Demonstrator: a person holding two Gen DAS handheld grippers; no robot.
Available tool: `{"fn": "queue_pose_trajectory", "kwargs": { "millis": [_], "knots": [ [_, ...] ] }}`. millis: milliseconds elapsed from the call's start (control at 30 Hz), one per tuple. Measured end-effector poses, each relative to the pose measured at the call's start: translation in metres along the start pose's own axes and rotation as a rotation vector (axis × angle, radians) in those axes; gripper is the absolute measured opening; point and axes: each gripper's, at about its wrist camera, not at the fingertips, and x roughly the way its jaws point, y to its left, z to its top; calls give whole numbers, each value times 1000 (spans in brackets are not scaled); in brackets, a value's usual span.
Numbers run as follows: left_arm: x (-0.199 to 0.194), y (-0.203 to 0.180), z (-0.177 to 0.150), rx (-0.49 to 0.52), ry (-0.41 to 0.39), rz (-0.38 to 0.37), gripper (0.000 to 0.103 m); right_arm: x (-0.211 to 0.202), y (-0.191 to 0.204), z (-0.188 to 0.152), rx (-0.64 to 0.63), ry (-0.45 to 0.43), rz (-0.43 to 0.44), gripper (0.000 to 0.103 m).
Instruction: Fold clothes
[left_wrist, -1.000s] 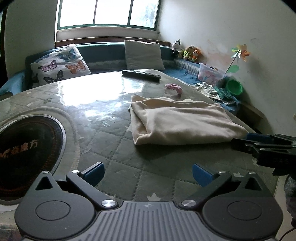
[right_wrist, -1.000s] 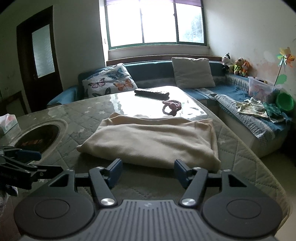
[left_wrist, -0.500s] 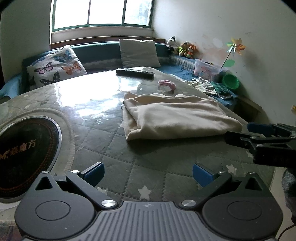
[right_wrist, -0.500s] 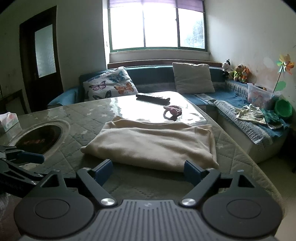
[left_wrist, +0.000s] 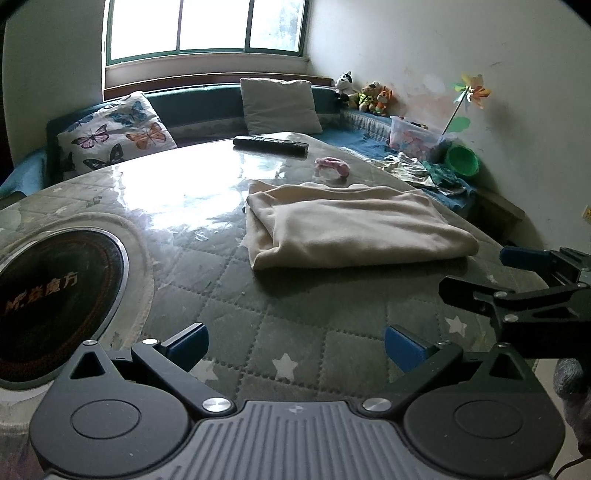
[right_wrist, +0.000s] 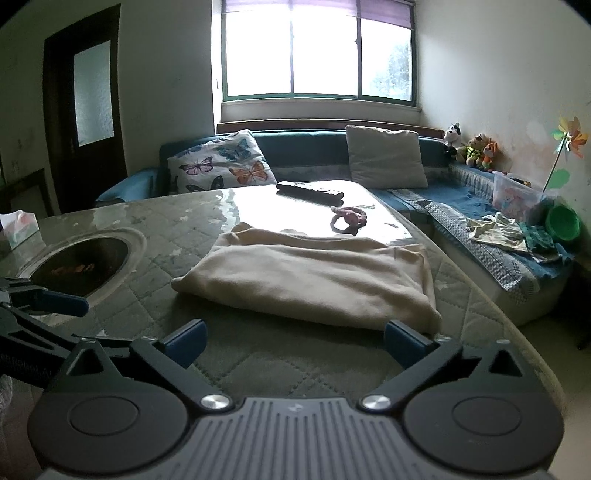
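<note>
Right wrist view: folded cream garment lies just beyond the right gripper; jaws opening, nothing between them. Left gripper gapes empty, garment farther ahead.

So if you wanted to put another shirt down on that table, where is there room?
The widest bare patch is the shiny stretch of table between the round dark inset and the folded cream cloth. The quilted strip between cloth and both grippers is free too. Behind the cloth it is tighter: a pink hair tie and a remote lie there.

Black hand-held gripper with blue fingertip pads, silver screws, ribbed grey centre plate.
</note>
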Motion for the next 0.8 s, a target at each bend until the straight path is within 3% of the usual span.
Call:
{"fn": "queue_pose_trajectory", "kwargs": {
  "millis": [800],
  "knots": [
    [-29,4,-22,-15,-46,32,103,-12,9,-20,27,22,-92,103]
  ]
}}
